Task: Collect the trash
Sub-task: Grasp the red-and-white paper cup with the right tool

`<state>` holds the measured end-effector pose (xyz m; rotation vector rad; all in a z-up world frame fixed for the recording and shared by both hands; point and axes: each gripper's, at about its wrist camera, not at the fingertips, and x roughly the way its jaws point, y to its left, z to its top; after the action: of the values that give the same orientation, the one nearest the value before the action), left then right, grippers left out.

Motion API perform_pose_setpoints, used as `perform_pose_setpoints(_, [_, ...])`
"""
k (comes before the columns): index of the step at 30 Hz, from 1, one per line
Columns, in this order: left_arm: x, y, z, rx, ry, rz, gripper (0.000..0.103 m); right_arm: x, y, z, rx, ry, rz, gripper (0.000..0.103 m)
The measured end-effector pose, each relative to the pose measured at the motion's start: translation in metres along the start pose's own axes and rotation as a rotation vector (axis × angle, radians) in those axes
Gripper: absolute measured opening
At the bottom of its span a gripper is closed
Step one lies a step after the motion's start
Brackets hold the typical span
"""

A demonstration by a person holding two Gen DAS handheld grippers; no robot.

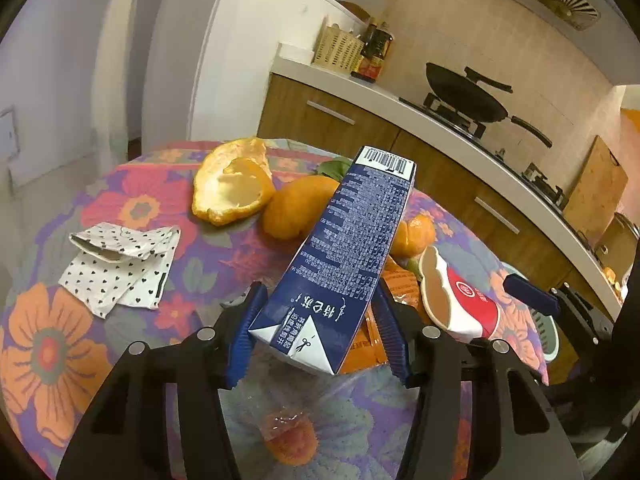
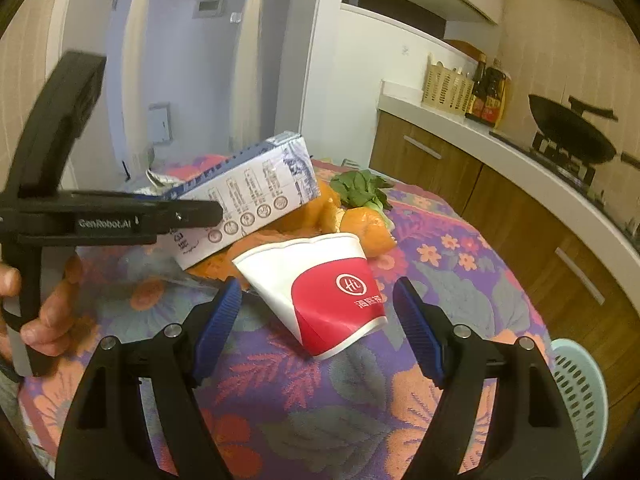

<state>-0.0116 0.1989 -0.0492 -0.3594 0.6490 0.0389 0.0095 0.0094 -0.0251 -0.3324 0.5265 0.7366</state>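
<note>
My left gripper [image 1: 316, 328] is shut on a blue and white milk carton [image 1: 352, 248], held tilted above the flowered tablecloth [image 1: 60, 320]; the carton also shows in the right wrist view [image 2: 256, 196]. A crushed red and white paper cup [image 2: 320, 288] lies on its side between the fingers of my open right gripper [image 2: 318, 320], which does not touch it. The cup also shows in the left wrist view [image 1: 460, 300]. Orange peels [image 1: 232, 184] and a green leaf [image 2: 360, 192] lie behind them.
A folded dotted napkin [image 1: 120, 264] lies left on the table. An orange wrapper [image 1: 368, 344] and clear plastic [image 1: 288, 408] lie under the carton. A pale green basket [image 2: 580, 396] stands at the table's right. A kitchen counter with a wok [image 1: 464, 96] runs behind.
</note>
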Motion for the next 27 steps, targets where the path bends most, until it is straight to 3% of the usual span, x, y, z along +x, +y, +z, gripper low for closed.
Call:
perform_pose_setpoints(8, [-0.006, -0.010, -0.006, 0.030, -0.030, 0.009, 0.045, 0.021, 0.022, 0.005, -0.090, 0.064, -0.083, 0.073])
perform_pose_setpoints(15, [-0.009, -0.015, -0.008, 0.053, -0.042, 0.012, 0.043, 0.012, -0.013, 0.000, 0.078, 0.075, -0.042, 0.034])
perform_pose_setpoints(19, [-0.009, -0.015, -0.008, 0.055, -0.040, 0.011, 0.043, 0.010, -0.045, -0.005, 0.196, 0.084, 0.005, 0.032])
perform_pose_setpoints(27, [-0.009, -0.017, -0.009, 0.059, -0.042, 0.016, 0.043, 0.020, -0.071, -0.001, 0.285, 0.120, 0.055, 0.035])
